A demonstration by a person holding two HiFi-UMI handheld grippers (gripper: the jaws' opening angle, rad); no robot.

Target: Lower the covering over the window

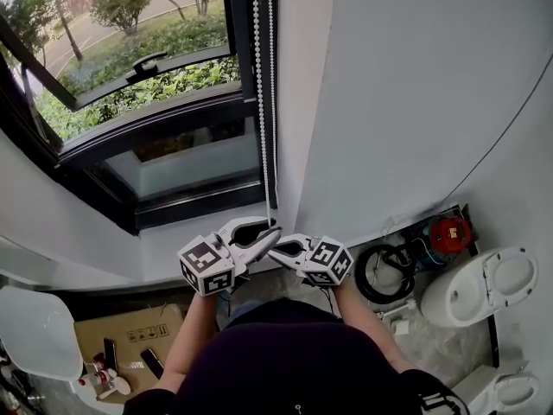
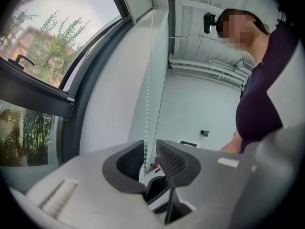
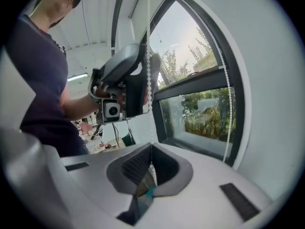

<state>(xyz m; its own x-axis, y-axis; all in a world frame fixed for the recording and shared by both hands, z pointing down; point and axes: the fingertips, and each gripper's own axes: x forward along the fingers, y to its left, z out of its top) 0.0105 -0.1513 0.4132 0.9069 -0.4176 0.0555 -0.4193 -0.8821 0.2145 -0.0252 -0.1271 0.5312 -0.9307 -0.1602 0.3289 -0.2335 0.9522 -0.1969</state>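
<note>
A white bead chain (image 1: 270,102) hangs down the dark window frame (image 1: 246,76) in two strands. The window covering itself is out of sight. My left gripper (image 1: 270,230) is at the chain's lower end, above my right gripper (image 1: 276,250). In the left gripper view the chain (image 2: 147,104) runs down between the jaws of my left gripper (image 2: 150,151), which stand apart and do not press on it. My right gripper (image 3: 151,149) is shut on the same strand just below. In that view the left gripper (image 3: 148,80) sits higher on the chain (image 3: 149,27).
The white sill (image 1: 173,249) runs under the window glass (image 1: 130,85), with a plain white wall (image 1: 397,102) to the right. On the floor are a toilet (image 1: 484,288), a coiled black hose (image 1: 380,275), a red fitting (image 1: 449,232) and a cardboard box (image 1: 121,335).
</note>
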